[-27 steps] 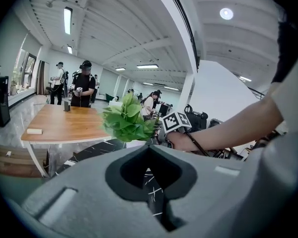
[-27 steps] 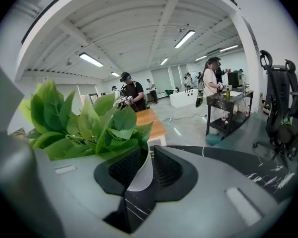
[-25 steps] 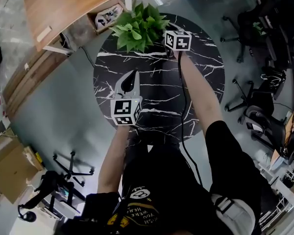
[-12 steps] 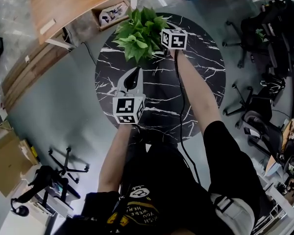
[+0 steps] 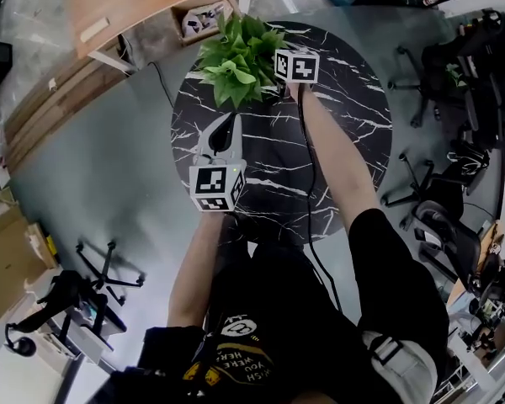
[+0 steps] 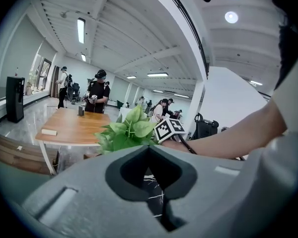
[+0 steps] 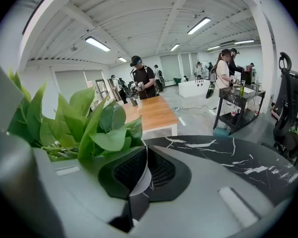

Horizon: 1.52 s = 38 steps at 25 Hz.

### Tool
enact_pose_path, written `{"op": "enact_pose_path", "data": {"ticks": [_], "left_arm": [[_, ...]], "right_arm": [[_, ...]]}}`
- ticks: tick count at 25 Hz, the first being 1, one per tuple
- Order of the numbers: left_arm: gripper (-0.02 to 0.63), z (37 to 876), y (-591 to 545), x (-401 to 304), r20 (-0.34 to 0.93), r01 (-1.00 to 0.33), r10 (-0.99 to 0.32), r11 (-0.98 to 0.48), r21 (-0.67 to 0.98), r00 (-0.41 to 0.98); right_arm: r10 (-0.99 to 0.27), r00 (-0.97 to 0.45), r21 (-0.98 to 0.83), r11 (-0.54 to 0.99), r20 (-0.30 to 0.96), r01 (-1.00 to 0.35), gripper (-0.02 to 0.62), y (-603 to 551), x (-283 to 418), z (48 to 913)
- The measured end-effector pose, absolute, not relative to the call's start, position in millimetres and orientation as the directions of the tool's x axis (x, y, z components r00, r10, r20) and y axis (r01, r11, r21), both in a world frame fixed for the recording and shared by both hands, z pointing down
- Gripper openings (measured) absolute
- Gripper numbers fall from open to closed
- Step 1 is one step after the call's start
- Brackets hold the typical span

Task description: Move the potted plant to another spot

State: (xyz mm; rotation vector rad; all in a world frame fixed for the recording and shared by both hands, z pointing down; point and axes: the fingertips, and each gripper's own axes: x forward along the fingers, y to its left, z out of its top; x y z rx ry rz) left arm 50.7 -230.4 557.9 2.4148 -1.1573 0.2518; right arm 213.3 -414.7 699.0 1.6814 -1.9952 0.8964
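On the round black white-veined marble table [image 5: 345, 133], the leafy green potted plant [image 5: 240, 57] stood at the far left edge, its thin white pot rim [image 7: 141, 180] pinched by the right gripper [image 7: 145, 152], whose jaws had just closed, apparently for lifting, while the left gripper [image 6: 150, 148] hovered apart, jaws together on nothing.

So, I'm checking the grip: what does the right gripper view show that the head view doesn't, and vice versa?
Right gripper view only: the jaws of the right tool, which have just been closing, pinch the white pot rim. Head view only: the left tool, shut, over the table, short of the plant. Both: the plant's leaves and the marble table.
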Motion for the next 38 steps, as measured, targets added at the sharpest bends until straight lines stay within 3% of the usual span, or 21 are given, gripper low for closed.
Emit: {"op": "enact_pose_path", "data": {"ticks": [20,29,38], "left_arm": [[0.002,526,-144,-99,0.323,-0.918,-0.873,-0.281,0.28,0.366],[0.003,520,-96,-140,0.331,-0.947,-0.907,-0.174,0.271,0.261],[0.003,517,-65,-160,0.34,-0.941,-0.899,-0.181,0.286,0.277]], "right_arm": [[-0.544,-0.452,-0.248,0.408,0.707,-0.879,0.015,-322,20,705],[-0.471,-0.497,-0.229,0.517,0.728,-0.825,0.015,-263,-25,706],[-0.42,-0.496,-0.209,0.564,0.76,-0.799,0.015,-199,-45,709]]}}
